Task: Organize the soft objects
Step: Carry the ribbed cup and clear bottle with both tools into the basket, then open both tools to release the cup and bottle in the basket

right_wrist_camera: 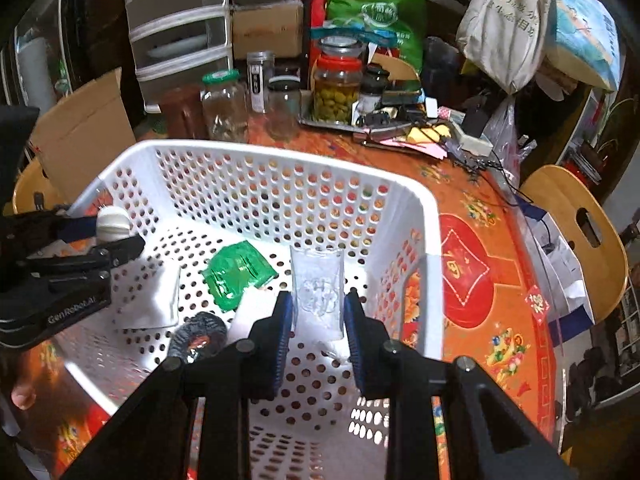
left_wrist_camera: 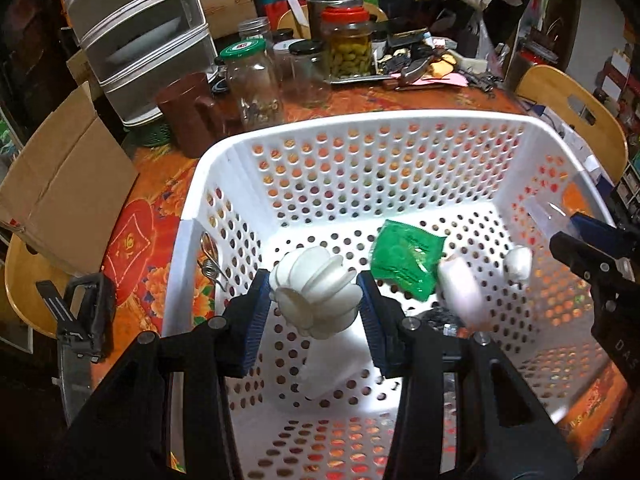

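White perforated plastic basket, smooth with a slight sheen, on a bench under glossy orange patterned covering. Inside lies a shiny crinkled green packet; behind stand clear glass jars, matt brown cardboard and a smooth wooden chair.

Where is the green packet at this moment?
The green packet lies on the floor of the white basket, centre of both wrist views, beside a white pouch.

A round table under an orange floral cloth fills the centre. Wooden chairs stand at the right and left edges. A grey drawer unit occupies the upper left, beside a cardboard box; glass jars crowd the top.
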Available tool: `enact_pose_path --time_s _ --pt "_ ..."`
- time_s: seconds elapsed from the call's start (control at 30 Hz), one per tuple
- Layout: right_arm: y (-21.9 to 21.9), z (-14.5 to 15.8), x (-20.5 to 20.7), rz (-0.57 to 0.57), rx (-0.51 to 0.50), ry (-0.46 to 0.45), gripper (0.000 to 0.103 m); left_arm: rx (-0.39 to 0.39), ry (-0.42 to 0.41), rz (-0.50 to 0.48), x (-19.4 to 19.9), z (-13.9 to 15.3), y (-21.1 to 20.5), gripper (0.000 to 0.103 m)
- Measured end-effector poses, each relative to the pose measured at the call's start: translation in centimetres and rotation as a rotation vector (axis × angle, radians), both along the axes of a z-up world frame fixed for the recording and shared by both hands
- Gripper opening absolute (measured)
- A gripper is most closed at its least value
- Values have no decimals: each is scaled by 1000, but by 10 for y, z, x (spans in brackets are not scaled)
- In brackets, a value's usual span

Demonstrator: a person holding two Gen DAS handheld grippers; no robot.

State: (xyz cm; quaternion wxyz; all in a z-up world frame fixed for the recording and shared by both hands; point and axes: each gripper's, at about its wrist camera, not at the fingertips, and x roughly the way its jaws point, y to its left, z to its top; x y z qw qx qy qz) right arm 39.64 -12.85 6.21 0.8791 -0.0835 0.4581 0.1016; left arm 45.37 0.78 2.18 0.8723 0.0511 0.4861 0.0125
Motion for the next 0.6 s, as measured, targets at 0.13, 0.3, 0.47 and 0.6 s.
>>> enact_pose_path --time_s 0.13,0.3,0.47,0.6 --pt "4 -11 7 5 -13 32 25 4 18 -2 2 -6 1 41" --pt "9 -11 8 14 -8 38 25 15 27 -13 2 -12 -4 41" --pt "9 -11 7 19 2 39 26 -10 12 -14 -1 -8 -3 61" --pt "8 -7 3 20 17 27 32 -25 -22 -6 -6 1 0 82"
